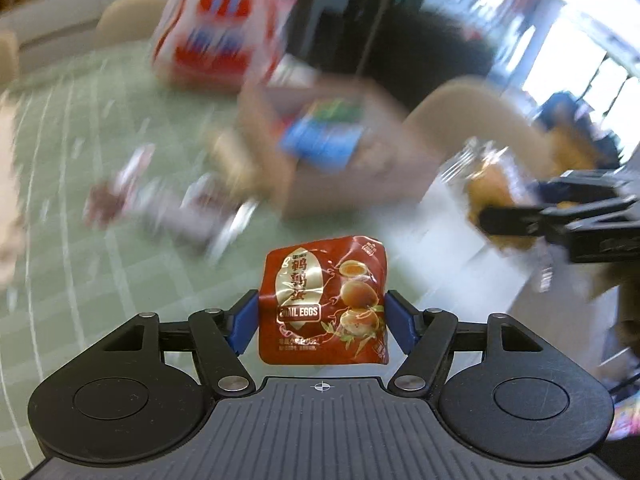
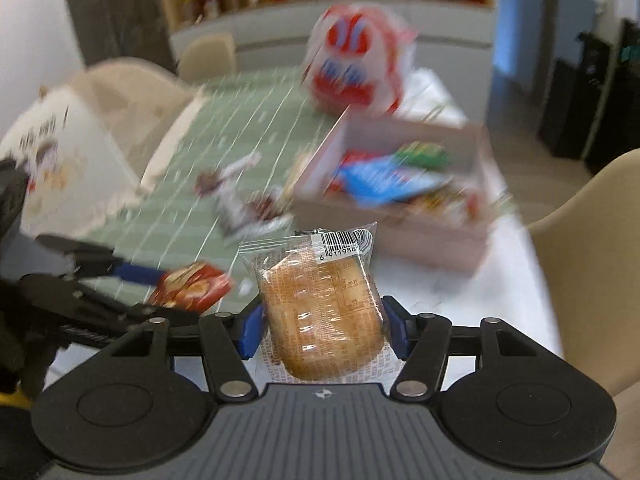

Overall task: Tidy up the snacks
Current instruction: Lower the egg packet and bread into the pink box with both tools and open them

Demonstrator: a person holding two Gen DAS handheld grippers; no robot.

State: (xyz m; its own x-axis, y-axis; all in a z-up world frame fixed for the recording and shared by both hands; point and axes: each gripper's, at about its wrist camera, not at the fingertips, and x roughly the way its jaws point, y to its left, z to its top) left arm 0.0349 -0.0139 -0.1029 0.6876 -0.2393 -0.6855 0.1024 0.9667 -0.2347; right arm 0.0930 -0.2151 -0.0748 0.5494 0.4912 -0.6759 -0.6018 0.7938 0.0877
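Right wrist view: we hold cake packet (image 2: 320,312) in right tool (image 2: 322,330), quail egg packet (image 1: 322,304) in left tool (image 1: 320,320). Snack box (image 2: 400,224) lies ahead of both, slightly right; right tool nearer.

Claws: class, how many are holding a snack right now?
2. The left claw grips the quail egg packet; the right claw grips the wrapped cake.
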